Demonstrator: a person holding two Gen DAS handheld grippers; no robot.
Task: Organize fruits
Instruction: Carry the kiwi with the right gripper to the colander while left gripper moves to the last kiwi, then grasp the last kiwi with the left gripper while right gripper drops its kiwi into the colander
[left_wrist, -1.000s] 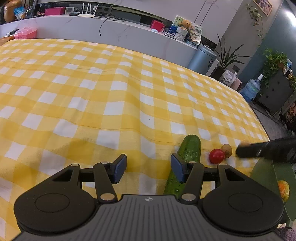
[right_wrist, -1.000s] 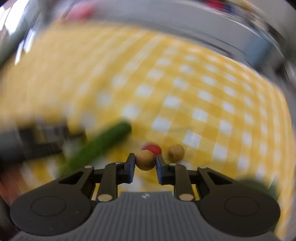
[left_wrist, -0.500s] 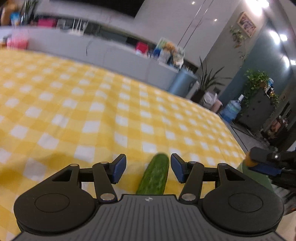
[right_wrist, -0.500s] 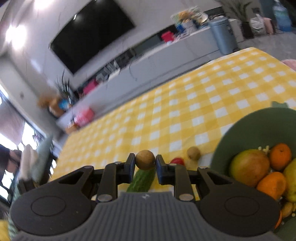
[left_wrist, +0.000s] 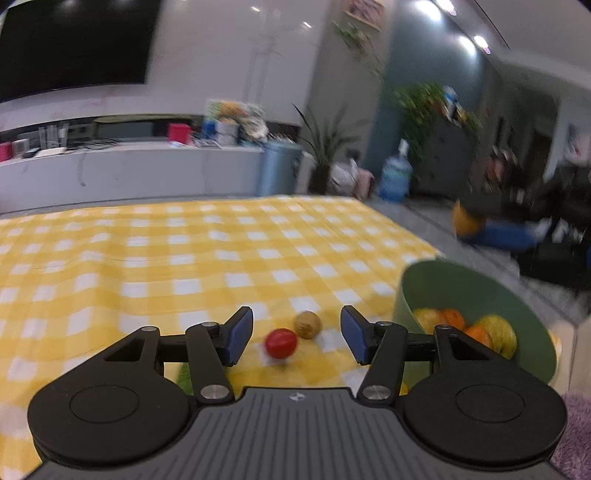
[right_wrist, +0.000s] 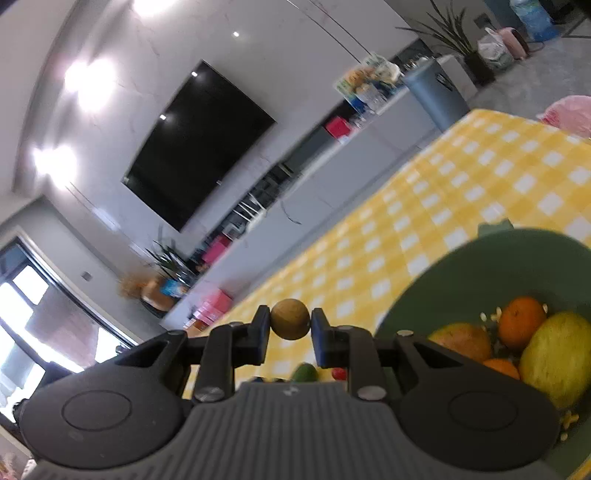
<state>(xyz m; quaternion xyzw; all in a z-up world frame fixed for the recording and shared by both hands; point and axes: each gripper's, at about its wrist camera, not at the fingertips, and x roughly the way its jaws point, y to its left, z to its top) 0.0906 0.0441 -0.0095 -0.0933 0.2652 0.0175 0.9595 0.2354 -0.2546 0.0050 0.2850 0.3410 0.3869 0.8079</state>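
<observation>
My right gripper (right_wrist: 290, 326) is shut on a small round brown fruit (right_wrist: 290, 319) and holds it in the air left of the green bowl (right_wrist: 461, 266), which holds oranges (right_wrist: 521, 321), a mango (right_wrist: 463, 341) and a yellow fruit (right_wrist: 557, 354). My left gripper (left_wrist: 297, 338) is open and empty above the yellow checked cloth (left_wrist: 184, 258). A red cherry tomato (left_wrist: 280, 343) and a second brown fruit (left_wrist: 307, 324) lie between its fingers. The green bowl (left_wrist: 461, 291) stands to its right. The cucumber tip (right_wrist: 304, 373) peeks out under my right gripper.
The table's right edge runs just past the bowl. Behind the table stand a white counter (left_wrist: 129, 173) with clutter, a grey bin (left_wrist: 280, 170), plants and a water jug (left_wrist: 395, 177). My right gripper shows blurred at the far right in the left wrist view (left_wrist: 495, 229).
My right gripper has lifted and tilted with the brown fruit, closer to the bowl. My left gripper has swung right from the cucumber to the tomato and the second brown fruit.
</observation>
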